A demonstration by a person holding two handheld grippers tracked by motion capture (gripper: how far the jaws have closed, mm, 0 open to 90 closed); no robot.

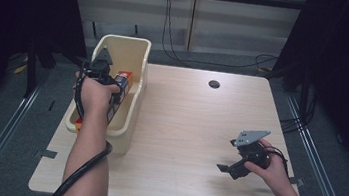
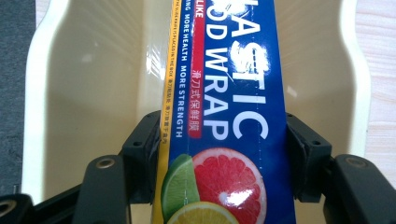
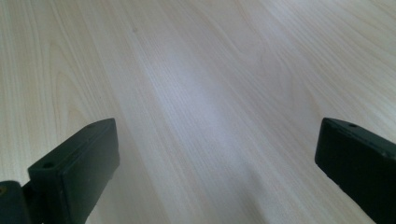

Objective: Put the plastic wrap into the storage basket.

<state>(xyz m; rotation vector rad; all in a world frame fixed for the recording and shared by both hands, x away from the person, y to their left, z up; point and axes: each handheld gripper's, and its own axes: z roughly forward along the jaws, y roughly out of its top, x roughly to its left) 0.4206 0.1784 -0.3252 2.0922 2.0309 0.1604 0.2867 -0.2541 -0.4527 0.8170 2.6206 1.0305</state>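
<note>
A long blue plastic wrap box (image 1: 123, 79) with citrus fruit printed on it lies lengthwise in a cream plastic bin (image 1: 135, 53) at the table's left side. My left gripper (image 1: 115, 95) reaches down into the bin. In the left gripper view both black jaws press on the sides of the box (image 2: 224, 116), so the left gripper (image 2: 224, 154) is shut on it, with the bin's walls (image 2: 84, 93) around it. My right gripper (image 1: 229, 170) is held low over the right front of the table. Its jaws stand wide apart over bare wood, the right gripper (image 3: 215, 154) open.
The light wooden table (image 1: 183, 129) has a dark round hole (image 1: 214, 84) near its far edge. The bin stands at the table's left edge. Black cables (image 1: 247, 64) run across the floor behind the table.
</note>
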